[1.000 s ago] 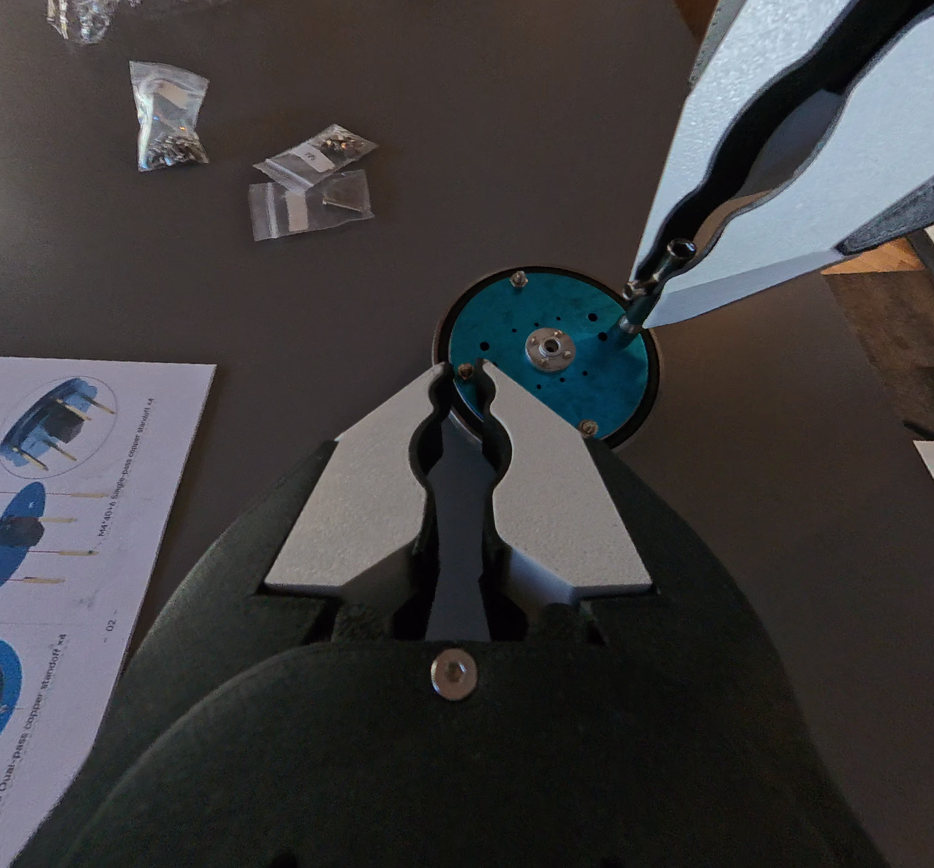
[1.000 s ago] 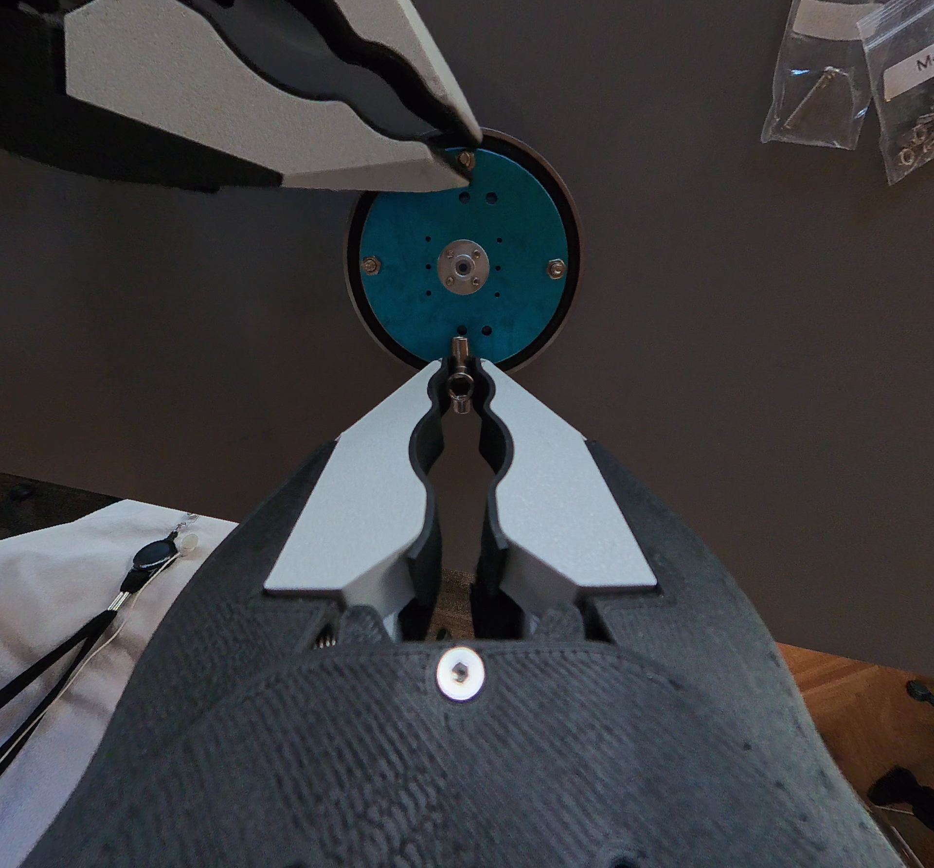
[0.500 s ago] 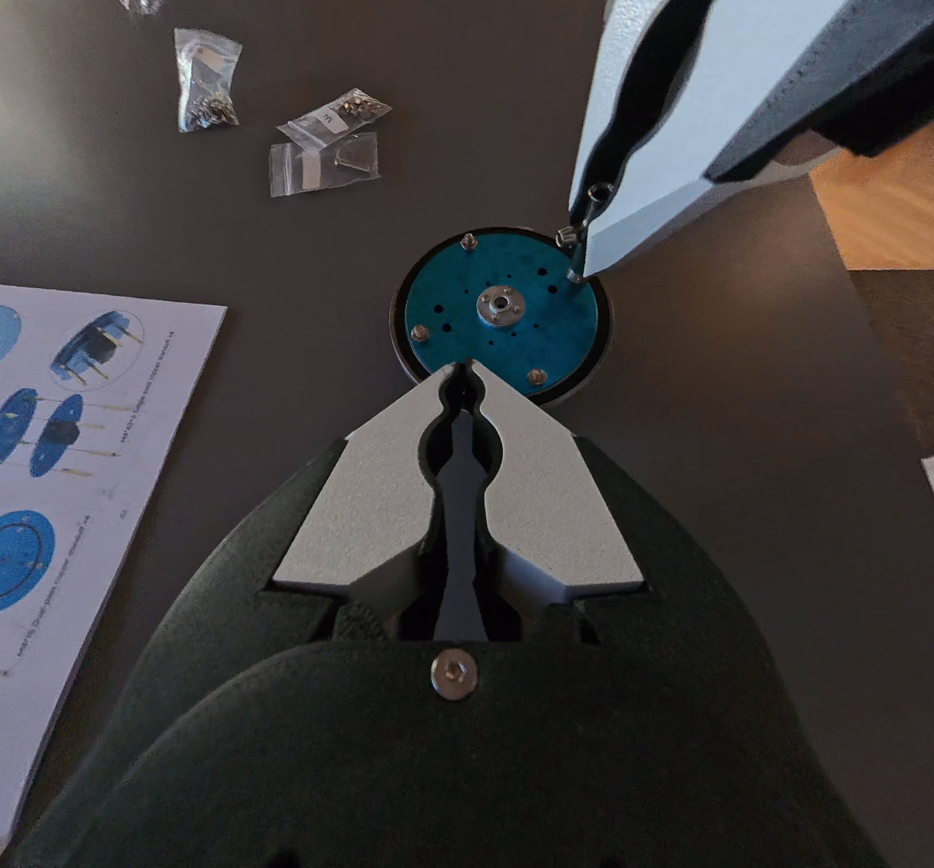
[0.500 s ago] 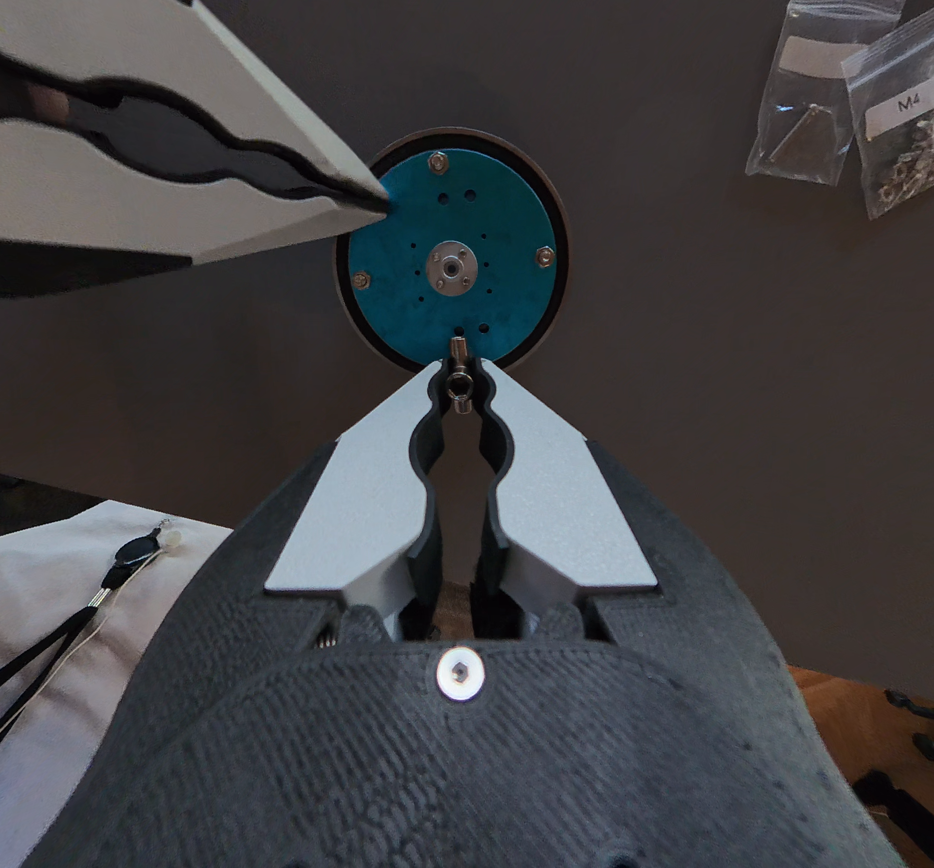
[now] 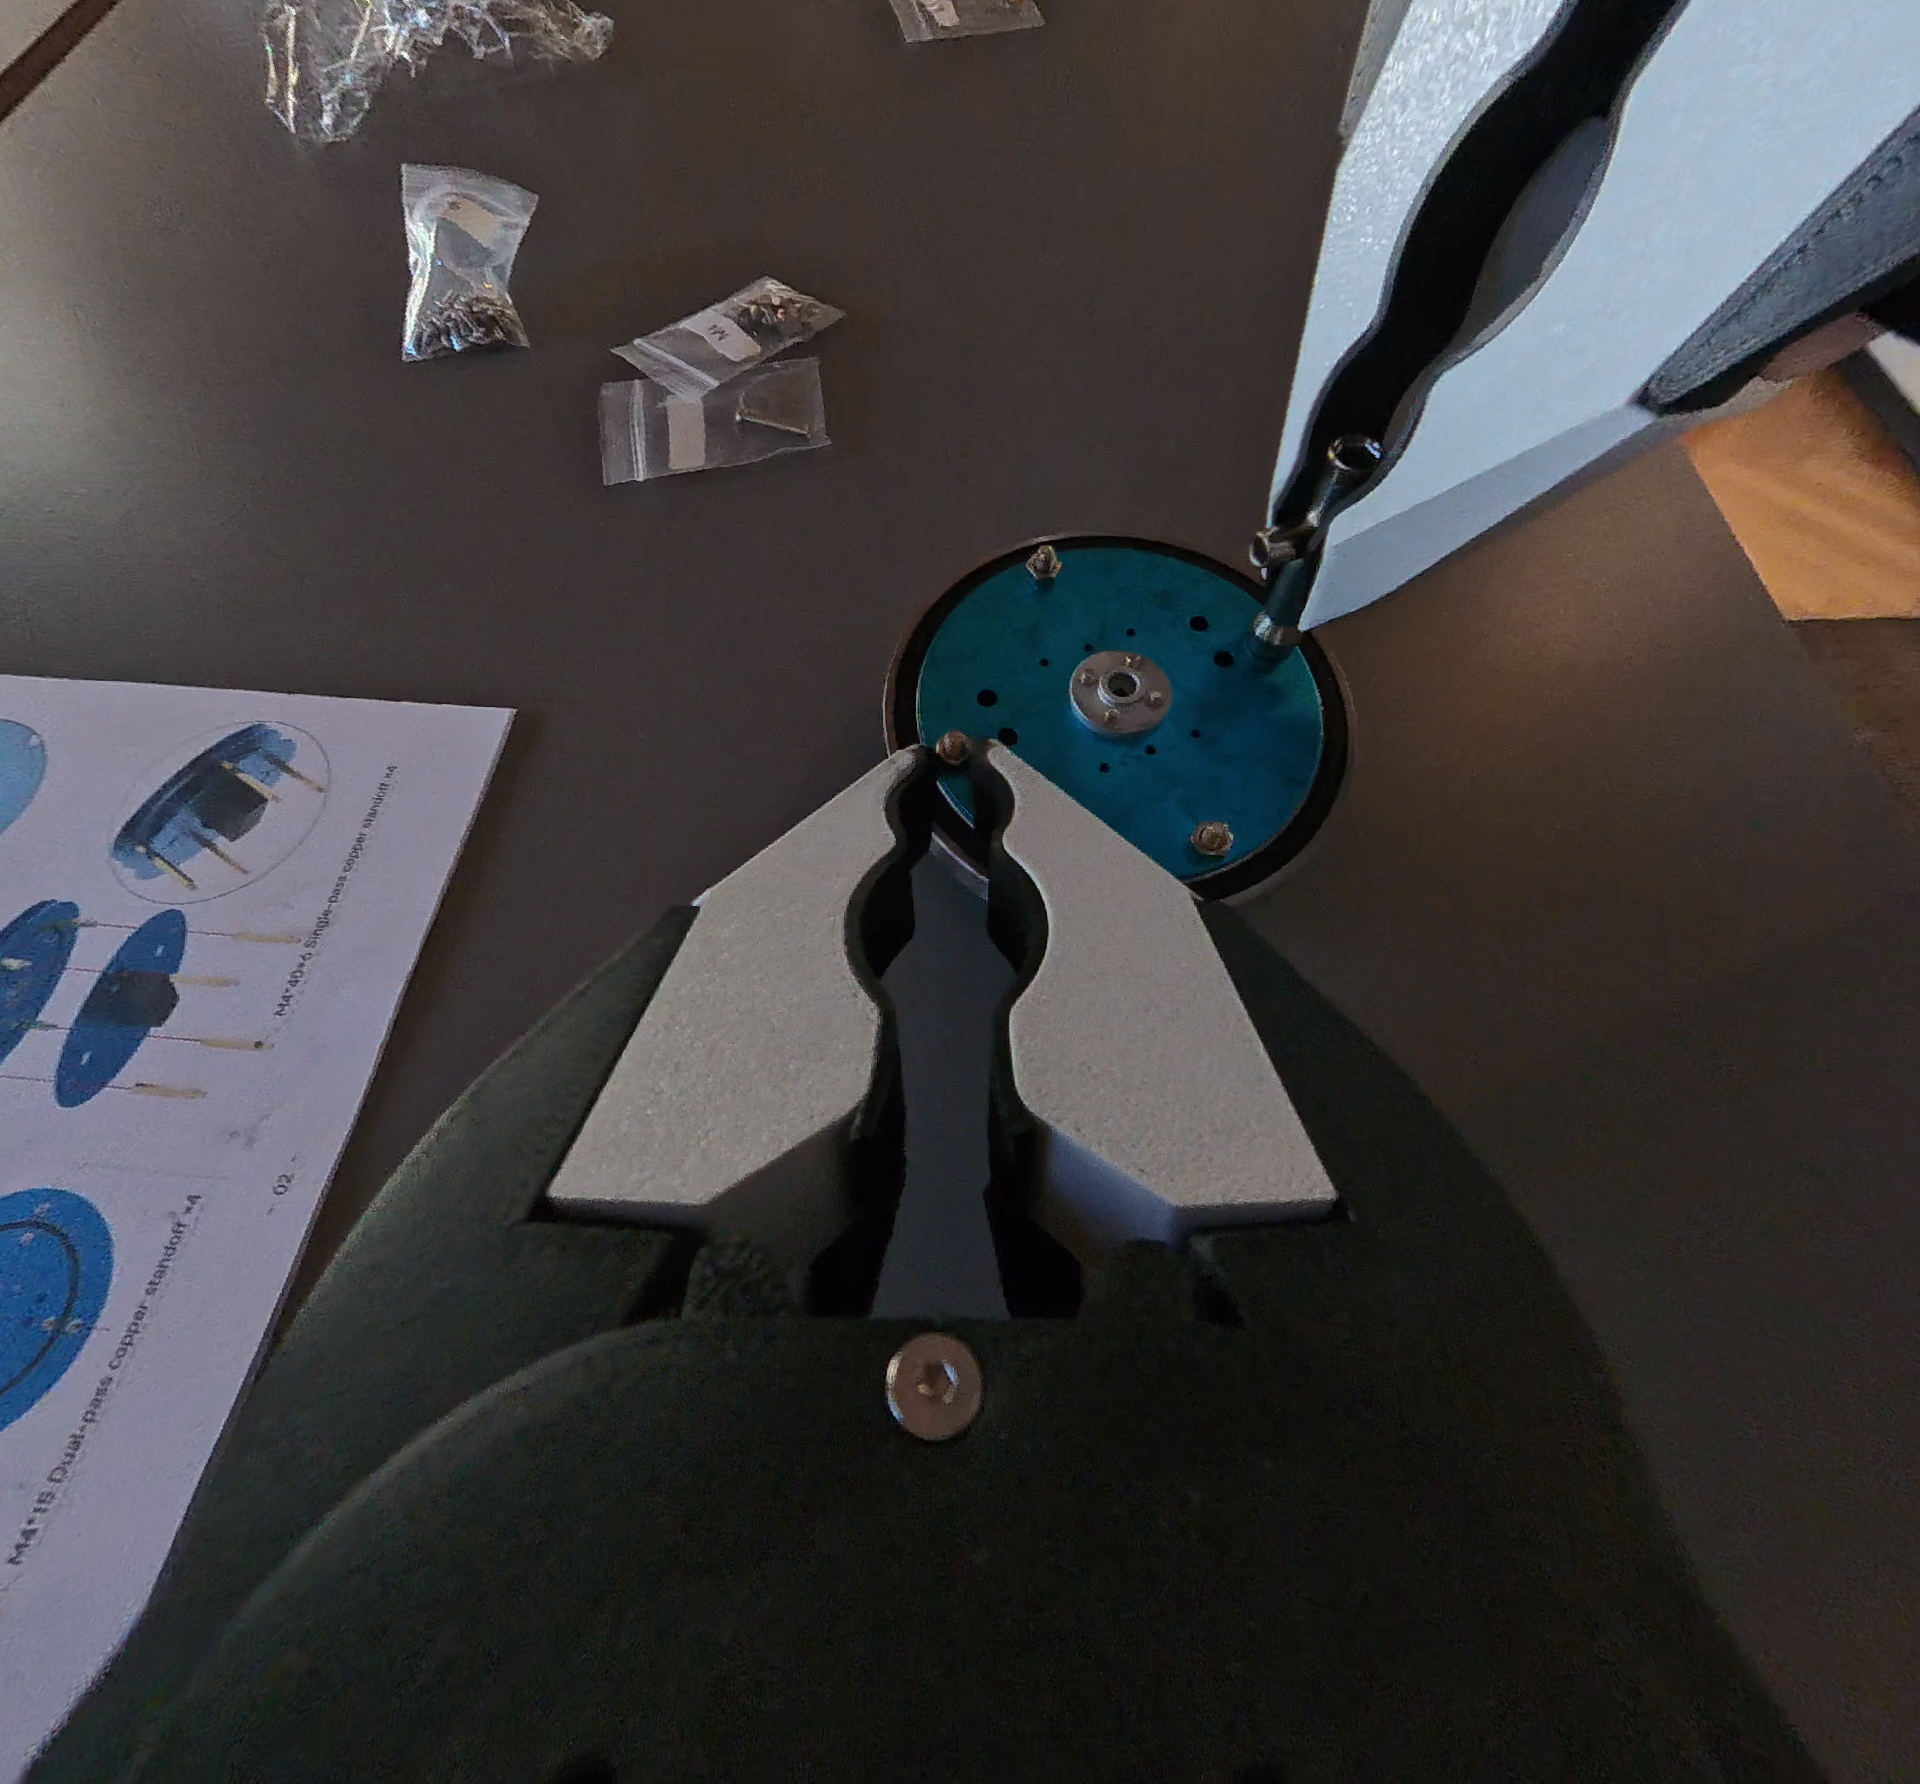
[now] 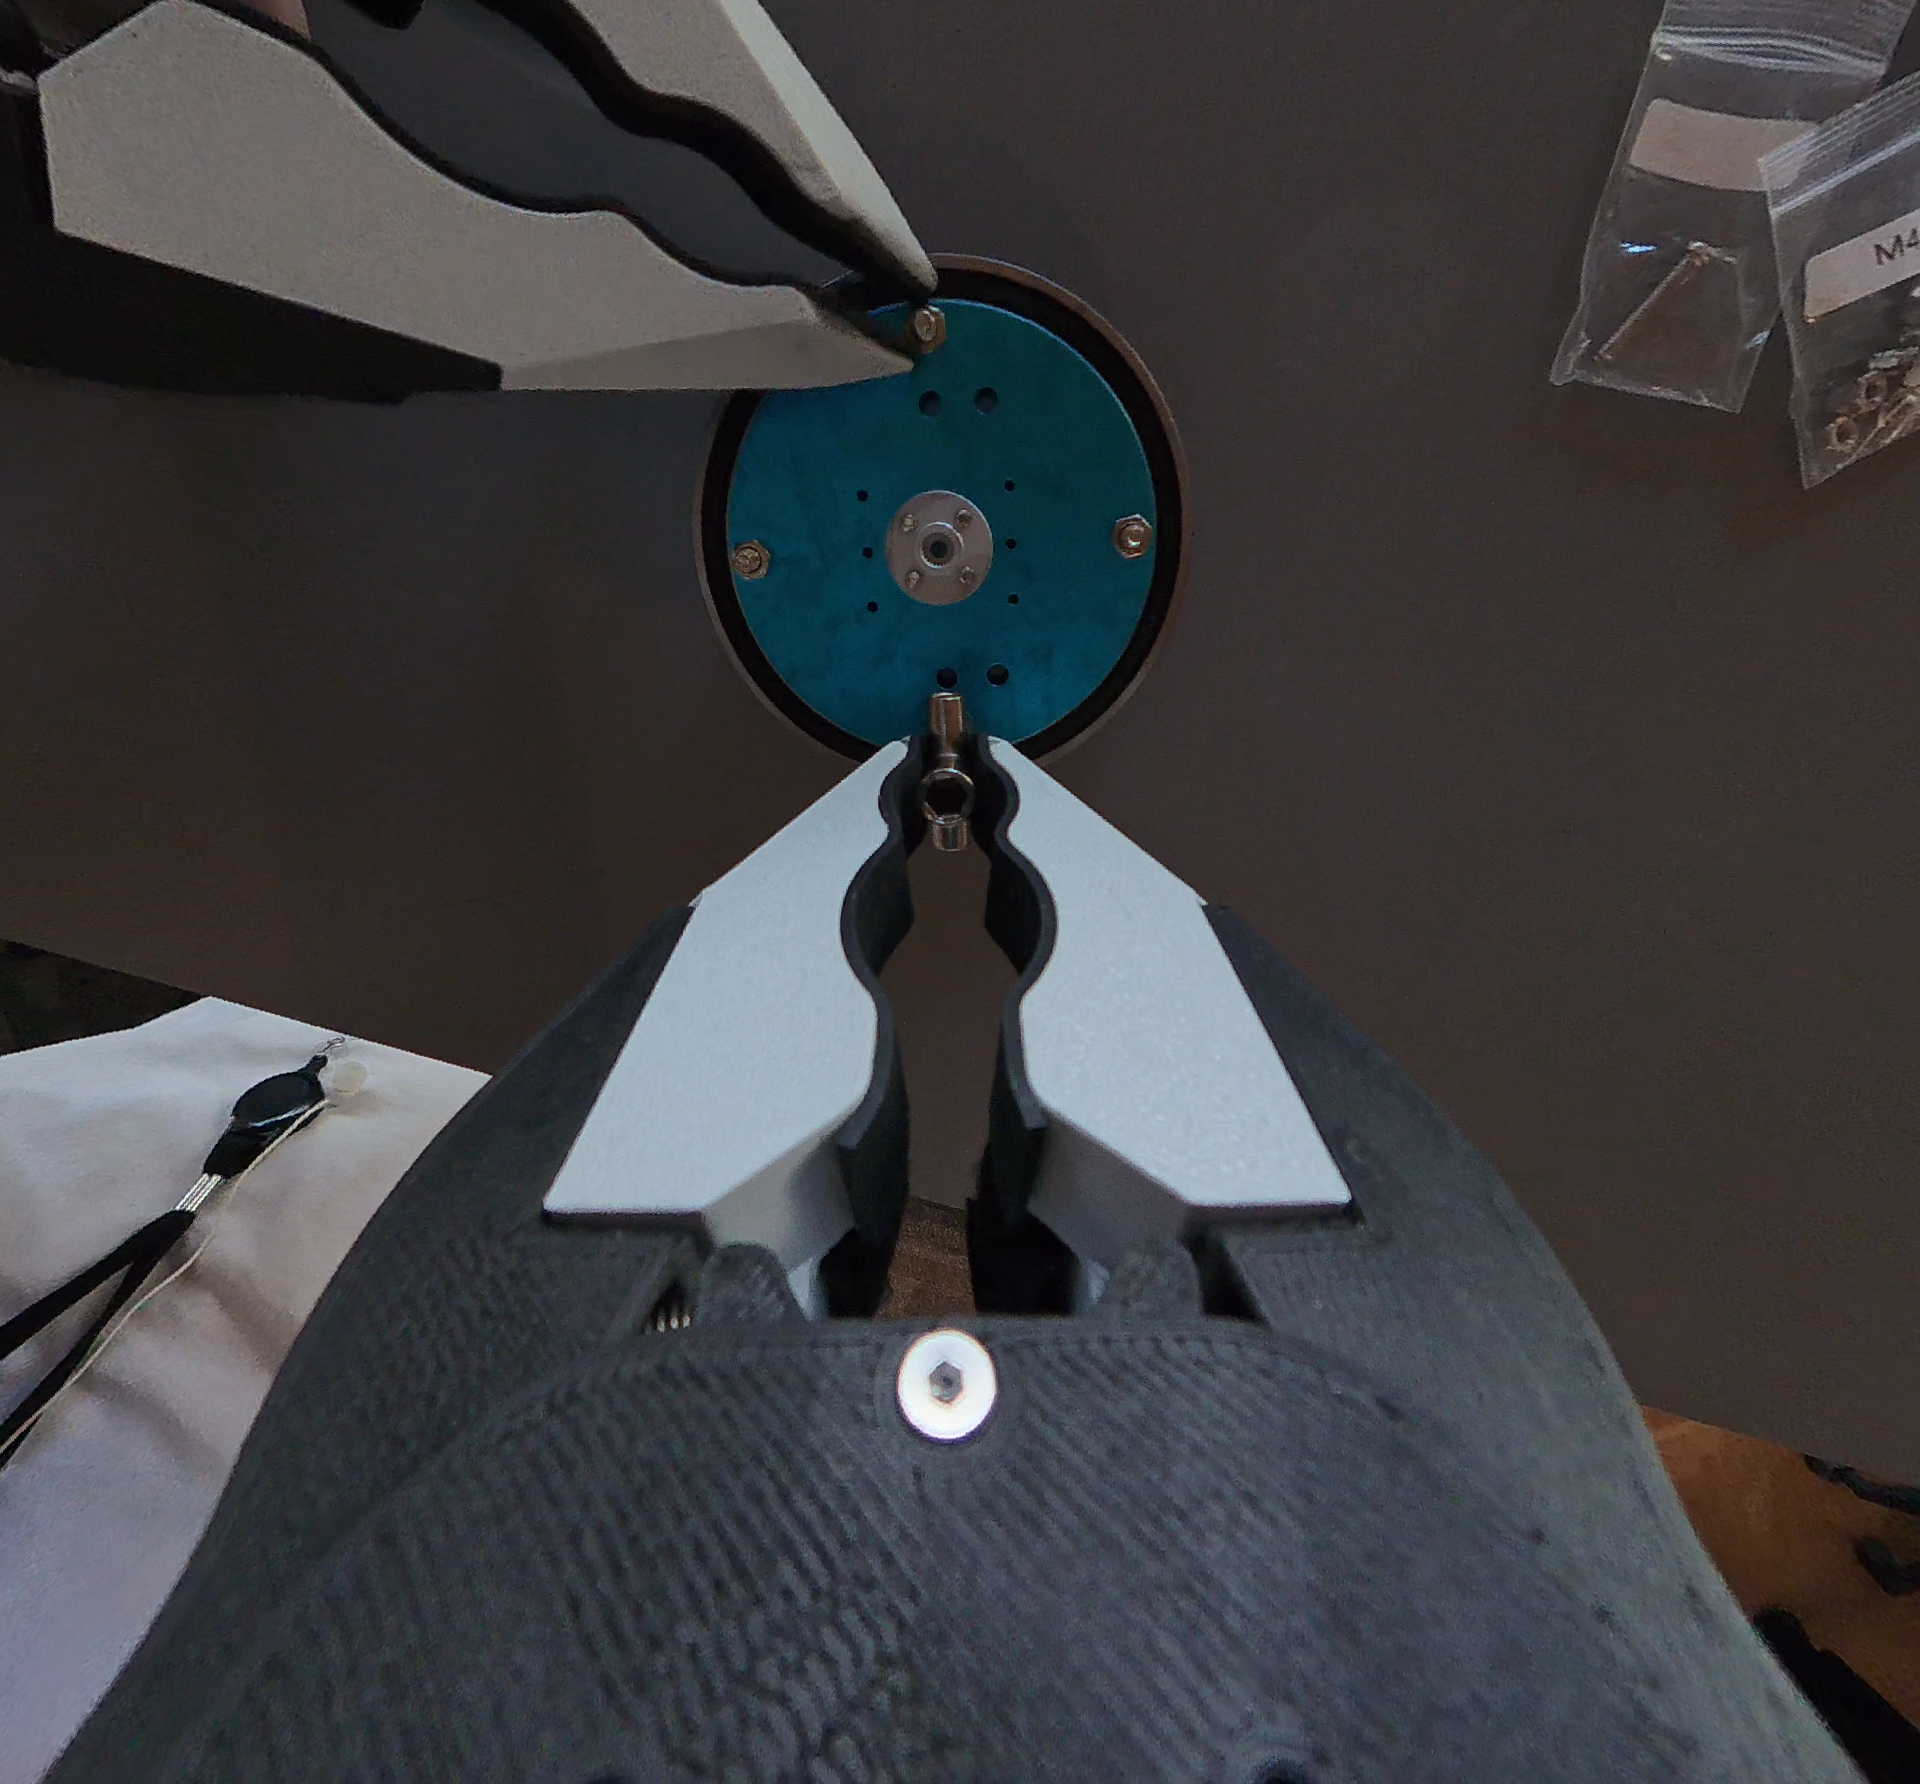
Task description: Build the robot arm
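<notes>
Both grippers at round blue metal disc (image 5: 1122, 747) on dark table (image 5: 1039, 228), frame centre.

Left gripper (image 5: 954, 760): fingertips nearly together, pinched on disc's near-left rim by a small hex nut (image 5: 952, 747). Right gripper (image 6: 945, 758) (upper right in left view) clamped on small silver cross-shaped socket wrench (image 6: 945, 778), its tip down on disc's edge. Clear zip bags of screws (image 5: 717, 384) upper left w/ crumpled plastic wrap (image 5: 405, 20); printed instruction sheet (image 5: 208, 1007) at left edge.

hidden: we cannot see the blue disc (image 5: 1122, 768) rim under the left gripper (image 5: 954, 758) | cut off: instruction sheet (image 5: 208, 955), parts bag (image 6: 1860, 280)
</notes>
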Demonstrator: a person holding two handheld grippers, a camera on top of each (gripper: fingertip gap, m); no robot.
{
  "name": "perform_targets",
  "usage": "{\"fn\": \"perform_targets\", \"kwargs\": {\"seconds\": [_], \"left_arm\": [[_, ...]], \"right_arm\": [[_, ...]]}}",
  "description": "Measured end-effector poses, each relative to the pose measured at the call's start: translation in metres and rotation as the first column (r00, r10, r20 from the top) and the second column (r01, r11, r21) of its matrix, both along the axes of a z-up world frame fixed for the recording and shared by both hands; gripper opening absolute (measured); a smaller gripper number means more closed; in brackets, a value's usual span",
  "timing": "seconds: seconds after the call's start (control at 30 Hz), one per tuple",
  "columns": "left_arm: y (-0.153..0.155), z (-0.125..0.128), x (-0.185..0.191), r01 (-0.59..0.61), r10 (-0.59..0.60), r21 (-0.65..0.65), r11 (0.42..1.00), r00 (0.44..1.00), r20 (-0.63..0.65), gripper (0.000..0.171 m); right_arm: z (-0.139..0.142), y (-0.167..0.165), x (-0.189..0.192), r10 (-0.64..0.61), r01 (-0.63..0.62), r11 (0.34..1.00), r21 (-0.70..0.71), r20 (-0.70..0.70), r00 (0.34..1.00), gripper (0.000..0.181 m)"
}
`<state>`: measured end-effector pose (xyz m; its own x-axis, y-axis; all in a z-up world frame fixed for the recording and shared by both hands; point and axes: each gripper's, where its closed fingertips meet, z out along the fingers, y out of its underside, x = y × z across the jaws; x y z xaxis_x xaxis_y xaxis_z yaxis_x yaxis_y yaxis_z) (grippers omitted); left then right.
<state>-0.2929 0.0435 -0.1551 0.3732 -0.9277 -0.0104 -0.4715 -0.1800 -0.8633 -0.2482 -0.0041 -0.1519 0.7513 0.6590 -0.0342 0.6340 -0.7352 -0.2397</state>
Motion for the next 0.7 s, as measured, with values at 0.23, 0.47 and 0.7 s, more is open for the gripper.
{"fn": "perform_targets", "kwargs": {"seconds": [0.23, 0.47, 0.7], "left_arm": [[0.003, 0.001, 0.004, 0.02, -0.019, 0.069, 0.997, 1.0, -0.021, 0.005], [0.002, 0.001, 0.002, 0.005, -0.002, 0.08, 0.997, 0.999, -0.042, 0.004], [-0.013, 0.002, -0.012, -0.066, 0.075, 0.101, 0.993, 0.993, -0.088, 0.002]], "right_arm": [[0.0, -0.001, -0.001, 0.013, -0.013, 1.0, 0.001, 0.016, 1.0, 0.008], [0.0, 0.003, 0.003, -0.001, 0.001, 1.0, 0.008, 0.013, 1.0, 0.008], [-0.001, 0.011, 0.004, -0.005, 0.005, 1.0, 0.014, 0.004, 1.0, 0.008]]}}
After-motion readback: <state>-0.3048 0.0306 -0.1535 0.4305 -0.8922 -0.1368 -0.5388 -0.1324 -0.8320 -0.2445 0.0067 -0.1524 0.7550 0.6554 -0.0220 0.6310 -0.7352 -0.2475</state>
